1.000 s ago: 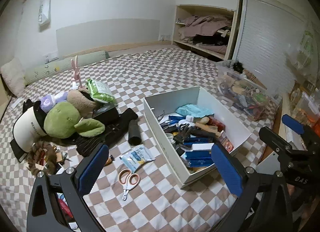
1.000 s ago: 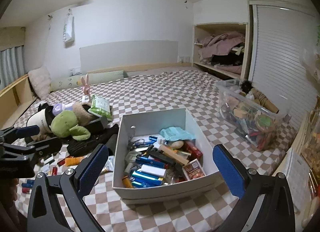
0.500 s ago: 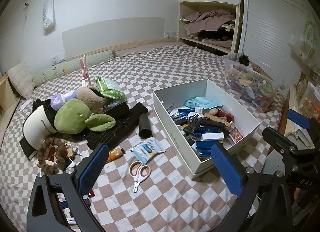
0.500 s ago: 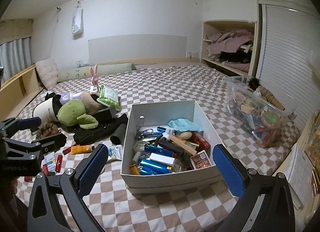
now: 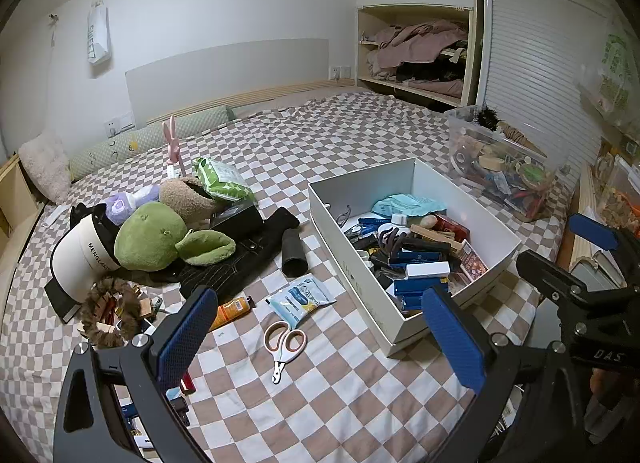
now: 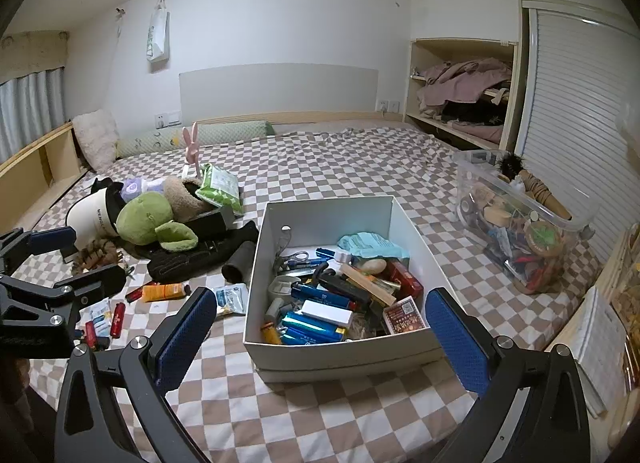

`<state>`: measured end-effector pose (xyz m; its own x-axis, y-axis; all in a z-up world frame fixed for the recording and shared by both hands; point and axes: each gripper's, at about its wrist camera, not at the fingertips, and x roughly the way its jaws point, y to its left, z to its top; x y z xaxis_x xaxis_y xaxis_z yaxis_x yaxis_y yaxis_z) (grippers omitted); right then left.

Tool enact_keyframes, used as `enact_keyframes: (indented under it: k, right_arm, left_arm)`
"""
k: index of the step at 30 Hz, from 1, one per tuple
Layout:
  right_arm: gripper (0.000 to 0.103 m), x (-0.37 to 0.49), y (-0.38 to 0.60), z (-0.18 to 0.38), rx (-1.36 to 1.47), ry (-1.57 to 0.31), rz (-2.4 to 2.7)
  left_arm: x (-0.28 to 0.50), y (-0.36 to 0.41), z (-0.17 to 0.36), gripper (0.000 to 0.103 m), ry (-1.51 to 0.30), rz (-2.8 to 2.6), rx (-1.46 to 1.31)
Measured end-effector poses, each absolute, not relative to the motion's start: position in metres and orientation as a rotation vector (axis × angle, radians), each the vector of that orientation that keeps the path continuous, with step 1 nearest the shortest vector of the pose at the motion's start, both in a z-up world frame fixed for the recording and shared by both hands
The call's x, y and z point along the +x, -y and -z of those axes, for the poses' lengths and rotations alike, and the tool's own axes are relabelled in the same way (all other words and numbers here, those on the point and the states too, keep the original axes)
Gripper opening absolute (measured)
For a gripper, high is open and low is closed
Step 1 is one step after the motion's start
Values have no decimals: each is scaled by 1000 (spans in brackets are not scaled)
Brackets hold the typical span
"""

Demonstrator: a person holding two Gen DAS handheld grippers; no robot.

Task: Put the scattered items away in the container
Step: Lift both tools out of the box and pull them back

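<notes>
A white box (image 5: 400, 179) (image 6: 328, 219) filled with lighters, packets and tools sits on the checkered bed. To its left lie pink scissors (image 5: 285, 339), a blue-white packet (image 5: 301, 297) (image 6: 232, 297), an orange tube (image 5: 232, 309) (image 6: 164, 291) and a black tube (image 5: 294, 249) (image 6: 240, 263). My left gripper (image 5: 318, 295) hangs open and empty above the scissors and packet. My right gripper (image 6: 320, 294) is open and empty over the box's near wall. Each view also shows the other gripper at its edge: the right one (image 5: 560, 243), the left one (image 6: 76, 259).
A pile with a green plush (image 5: 148, 237) (image 6: 144, 221), a white cap (image 5: 80, 259), black cloth and a green wipes pack (image 5: 222, 179) lies left of the box. Small red items (image 6: 118, 319) lie near the bed's front left. A clear plastic bin (image 6: 520, 223) stands at the right.
Both views have pulled back and tilted up a little, so more of the bed and room shows. Both grippers stay open. Nothing on the bed has moved.
</notes>
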<state>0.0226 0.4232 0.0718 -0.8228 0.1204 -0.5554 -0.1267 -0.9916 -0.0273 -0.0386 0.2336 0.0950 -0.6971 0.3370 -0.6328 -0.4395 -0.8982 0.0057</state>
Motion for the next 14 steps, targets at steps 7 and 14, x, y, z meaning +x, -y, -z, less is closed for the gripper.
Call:
enact_keyframes:
  k: [7,14]
  right_arm:
    - [103,22,-422,-71,-883,-16,-2881]
    - [103,20,-422,-72,-893,-12,-2883]
  left_arm:
    - [-35,-237,-96,103,-220,-2572,-895]
    - [-34,-238,-95,103,-230,-2573,-894]
